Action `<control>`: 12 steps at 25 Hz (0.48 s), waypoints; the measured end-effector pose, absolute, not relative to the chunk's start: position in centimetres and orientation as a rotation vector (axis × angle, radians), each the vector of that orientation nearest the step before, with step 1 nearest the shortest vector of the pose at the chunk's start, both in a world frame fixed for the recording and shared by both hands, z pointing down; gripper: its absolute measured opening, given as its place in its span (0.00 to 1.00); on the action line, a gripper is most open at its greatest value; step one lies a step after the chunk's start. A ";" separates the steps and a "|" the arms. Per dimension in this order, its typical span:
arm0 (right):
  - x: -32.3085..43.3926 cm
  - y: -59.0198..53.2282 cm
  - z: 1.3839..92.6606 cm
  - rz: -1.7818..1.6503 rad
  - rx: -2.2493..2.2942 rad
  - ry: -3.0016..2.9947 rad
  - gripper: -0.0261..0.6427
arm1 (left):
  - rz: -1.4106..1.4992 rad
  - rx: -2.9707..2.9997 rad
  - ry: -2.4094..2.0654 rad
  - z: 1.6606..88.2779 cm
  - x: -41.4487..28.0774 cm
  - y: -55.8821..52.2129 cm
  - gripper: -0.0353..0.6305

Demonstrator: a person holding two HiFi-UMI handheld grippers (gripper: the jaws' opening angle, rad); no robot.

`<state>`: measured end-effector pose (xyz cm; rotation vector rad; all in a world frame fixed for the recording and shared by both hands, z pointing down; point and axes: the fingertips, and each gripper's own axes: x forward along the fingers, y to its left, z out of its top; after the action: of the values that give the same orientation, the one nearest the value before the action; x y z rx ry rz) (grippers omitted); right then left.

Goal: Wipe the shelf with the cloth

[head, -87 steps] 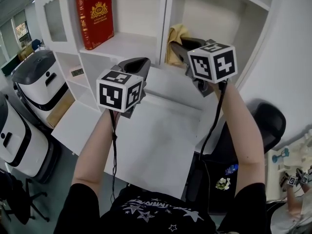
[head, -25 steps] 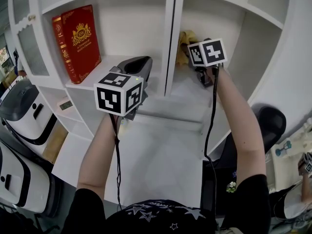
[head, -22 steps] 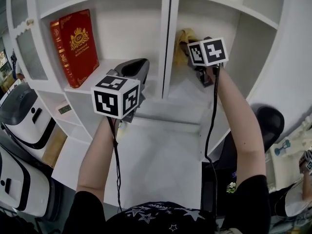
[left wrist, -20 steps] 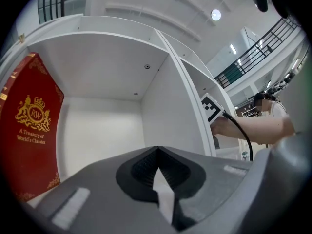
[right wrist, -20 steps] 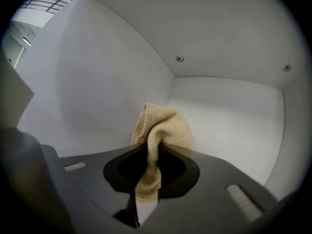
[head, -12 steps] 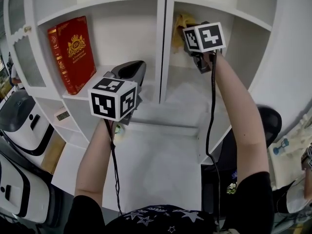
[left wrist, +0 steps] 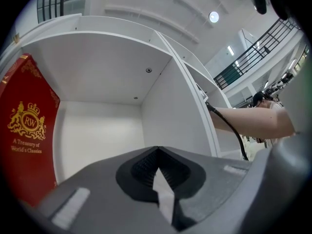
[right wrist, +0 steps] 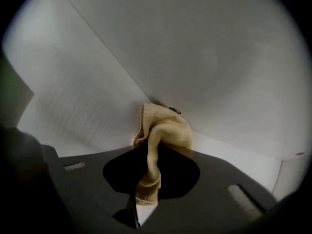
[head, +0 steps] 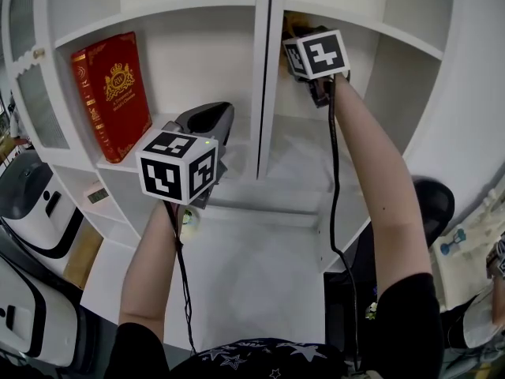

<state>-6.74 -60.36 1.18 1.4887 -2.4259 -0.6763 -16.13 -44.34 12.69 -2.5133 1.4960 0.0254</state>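
- Yellow terry cloth, soft and bunched, hangs as a fold from our right gripper, whose fingers are clamped on it.
- We hold it against an inner corner high in the right compartment of the smooth white shelf.
- We judge wiping barely begun; the lower board remains.
- Left gripper: fingers pressed together, empty, facing the glossy red book.

A red book stands upright, white machines below-left of it, a black chair far right.
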 end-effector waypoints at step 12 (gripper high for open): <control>-6.0 -60.5 0.9 -0.746 1.494 -2.436 0.16 | -0.002 -2.535 1.481 13.4 -15.4 -44.7 0.05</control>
<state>-5.98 -60.54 0.93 1.4936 -2.4363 -0.7455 -15.39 -44.72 13.41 -2.5347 1.4806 -0.0025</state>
